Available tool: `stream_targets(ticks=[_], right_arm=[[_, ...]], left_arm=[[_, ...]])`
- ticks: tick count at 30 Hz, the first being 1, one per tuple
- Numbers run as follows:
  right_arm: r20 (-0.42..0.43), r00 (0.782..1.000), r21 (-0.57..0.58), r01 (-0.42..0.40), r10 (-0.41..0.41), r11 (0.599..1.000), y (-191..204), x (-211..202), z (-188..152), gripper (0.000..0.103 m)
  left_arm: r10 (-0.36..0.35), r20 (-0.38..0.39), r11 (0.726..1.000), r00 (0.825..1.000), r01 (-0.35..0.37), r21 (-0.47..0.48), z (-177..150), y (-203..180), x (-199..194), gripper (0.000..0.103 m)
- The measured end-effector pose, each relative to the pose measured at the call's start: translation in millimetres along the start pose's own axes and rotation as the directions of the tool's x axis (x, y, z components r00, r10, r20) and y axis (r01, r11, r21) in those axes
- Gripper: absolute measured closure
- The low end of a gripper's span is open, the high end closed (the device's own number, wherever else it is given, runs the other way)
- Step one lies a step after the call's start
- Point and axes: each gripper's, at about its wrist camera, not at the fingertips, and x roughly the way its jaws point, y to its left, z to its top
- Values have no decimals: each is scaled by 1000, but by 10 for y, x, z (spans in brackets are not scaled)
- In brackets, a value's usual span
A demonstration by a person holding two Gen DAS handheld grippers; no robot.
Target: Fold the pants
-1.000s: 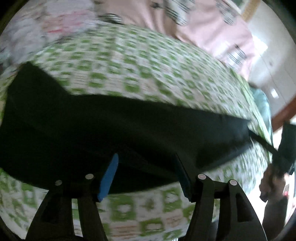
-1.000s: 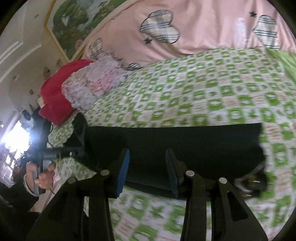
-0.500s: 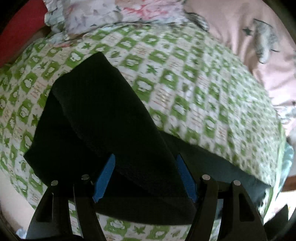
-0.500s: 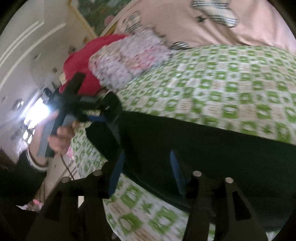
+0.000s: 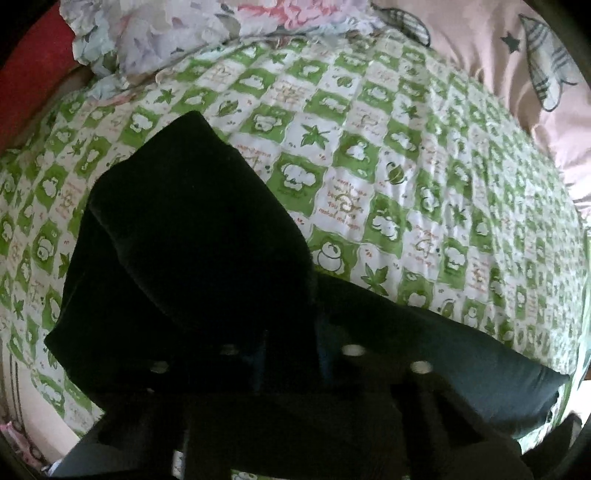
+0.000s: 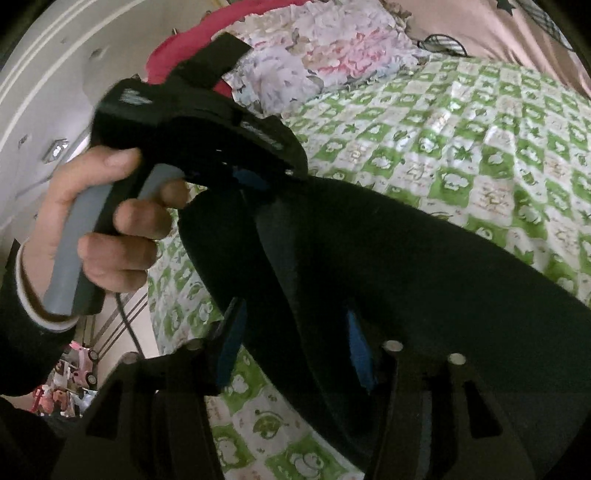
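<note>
Your black pants (image 5: 207,258) lie across the green-checked bedspread (image 5: 424,155), w/ one end lifted and doubled back over the rest; the floral pillow (image 5: 177,33) sits beyond that raised end. Left tongs (image 6: 255,177) look clenched on the lifted edge, seen from the right wrist view w/ your left hand (image 6: 99,218) squeezing the grey trigger; in its own view the jaws are buried in dark cloth. Right tongs (image 6: 295,347) are released, blue pads spread either side of a pants fold, nothing pinched. Risks: the left grip seems to hold only a thin edge, so a quick pull toward the pillow could slip it out and drop the fold crooked. The spread right jaws could snag the lower layer and drag it, bunching the fold. Fabric's soft and heavy, so the doubled part may sag off-line w/o support. Writing: small reddish script in the bedspread's white squares, too distorted to read; a light marking on the left tongs' body, also illegible.
</note>
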Motion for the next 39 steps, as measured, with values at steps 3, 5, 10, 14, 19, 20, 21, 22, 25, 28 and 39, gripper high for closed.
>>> stream_targets(ticks=[3, 5, 10, 14, 19, 20, 21, 22, 25, 28, 39], right_arm=[[-12, 1000, 4, 13, -13, 1000, -17, 14, -6, 95], [0, 1000, -12, 5, -5, 1000, 21, -27, -8, 96], [26, 999, -111, 43, -41, 993, 250, -160, -21, 96], [24, 997, -156, 83, -80, 984, 355, -182, -28, 96], [5, 993, -194, 120, -121, 974, 447, -184, -74, 96], [1, 991, -201, 128, -130, 971, 465, -174, -82, 96], [-6, 990, -211, 138, -142, 968, 488, -161, -93, 96], [-11, 988, -220, 146, -152, 965, 505, -151, -101, 96], [-25, 984, -238, 168, -179, 957, 547, -110, -119, 96], [-33, 980, -247, 182, -195, 952, 569, -85, -129, 96], [-69, 967, -257, 220, -245, 941, 613, 30, -175, 92]], left_arm=[[-60, 58, 998, 996, 61, -7, -125, 81, -174, 97], [-113, 107, 993, 988, 115, -20, -217, 183, -309, 98], [-227, 209, 967, 951, 246, -69, -508, 464, -565, 98], [-300, 258, 934, 919, 337, -115, -733, 687, -608, 98], [-348, 296, 904, 890, 402, -145, -982, 900, -574, 98], [-357, 300, 897, 885, 414, -153, -1028, 938, -552, 98], [-361, 303, 894, 882, 420, -158, -1054, 972, -540, 98], [-368, 303, 889, 879, 428, -163, -1073, 1009, -524, 98], [-381, 301, 878, 874, 444, -177, -1125, 1101, -469, 98], [-389, 298, 874, 872, 451, -181, -1161, 1169, -422, 98], [-399, 274, 862, 875, 460, -215, -1289, 1392, -242, 96]])
